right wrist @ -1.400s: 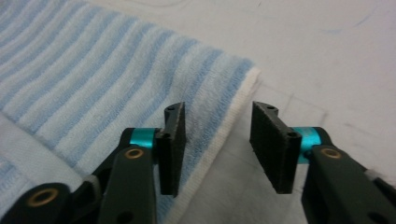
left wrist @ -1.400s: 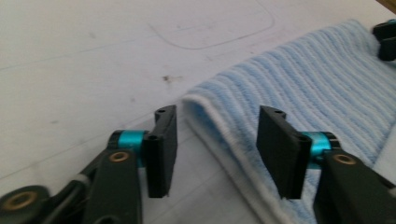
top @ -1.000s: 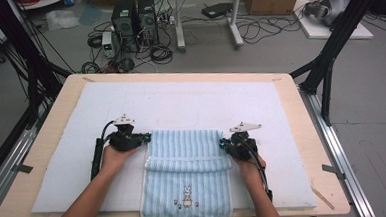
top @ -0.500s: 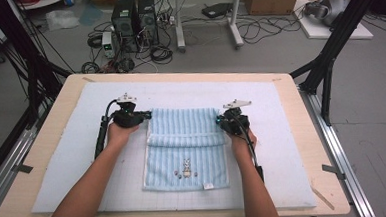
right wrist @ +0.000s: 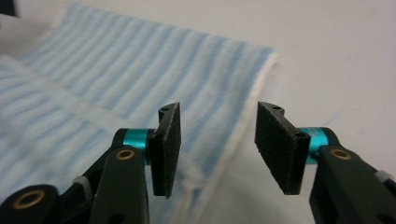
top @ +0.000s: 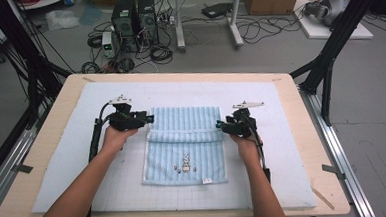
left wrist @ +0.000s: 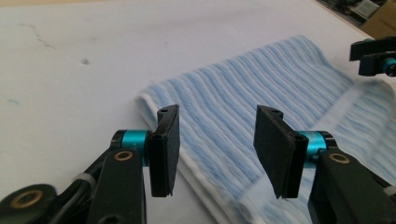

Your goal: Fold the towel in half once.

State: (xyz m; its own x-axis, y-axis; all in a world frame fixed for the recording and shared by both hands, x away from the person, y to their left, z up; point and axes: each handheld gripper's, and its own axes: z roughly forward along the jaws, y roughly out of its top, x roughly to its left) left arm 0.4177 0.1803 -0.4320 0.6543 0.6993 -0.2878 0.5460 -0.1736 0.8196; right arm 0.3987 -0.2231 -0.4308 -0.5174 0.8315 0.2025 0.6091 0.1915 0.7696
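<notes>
Towel point(top: 185, 144), pale blue with darker stripes, lies at centre frame in the high view on a white mat point(top: 73, 160) that covers a wooden table point(top: 15, 198). Its upper part is folded over, the fold edge forming a ridge across the cloth between the two grippers; a small rabbit motif point(top: 185, 163) sits on the lower part, and a tag point(top: 208, 180) at the bottom edge. Left gripper point(top: 142, 119) is held at the towel's upper left edge, right gripper point(top: 223, 126) at its right edge, level with the fold. In the left gripper view the left gripper point(left wrist: 217, 140) has its jaws spread wide over the towel's point(left wrist: 261, 121) white-bordered edge, nothing between them; the other gripper's tips point(left wrist: 373, 56) show at upper right. In the right gripper view the right gripper point(right wrist: 217, 140) likewise stands with jaws apart and empty above the towel's point(right wrist: 140, 84) border.
</notes>
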